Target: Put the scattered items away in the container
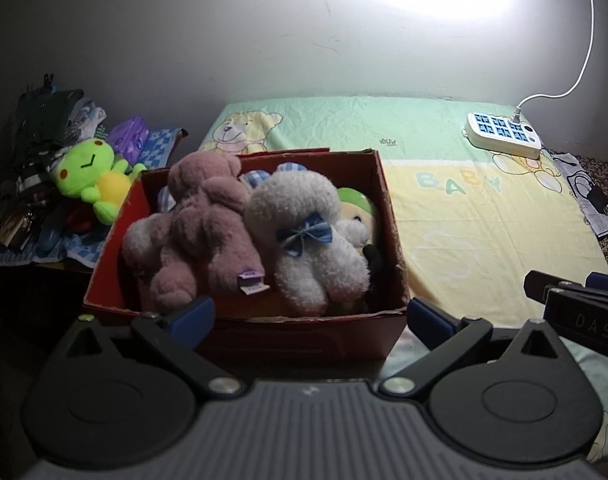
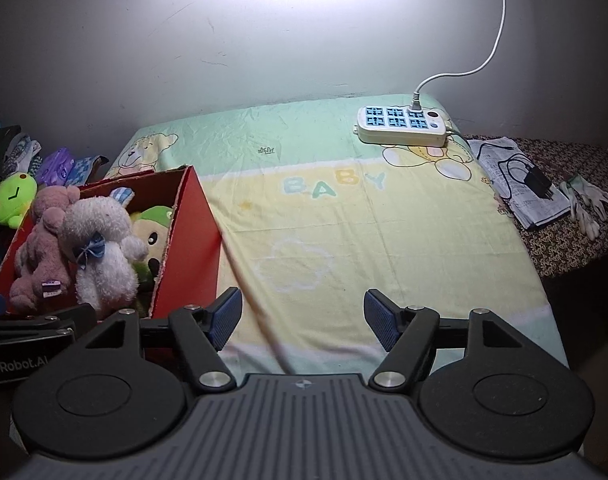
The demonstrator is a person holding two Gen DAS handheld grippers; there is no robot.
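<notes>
The box point(image 1: 244, 332) is heaped, so its pink bear point(image 1: 208, 224) might spill; both the left gripper point(image 1: 310, 316) and right gripper point(image 2: 302, 316) gape empty.

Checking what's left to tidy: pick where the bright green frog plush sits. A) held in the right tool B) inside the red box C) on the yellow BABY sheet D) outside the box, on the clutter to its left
D: the green frog plush lies outside the red box, on the cluttered pile beyond its left wall.
</notes>
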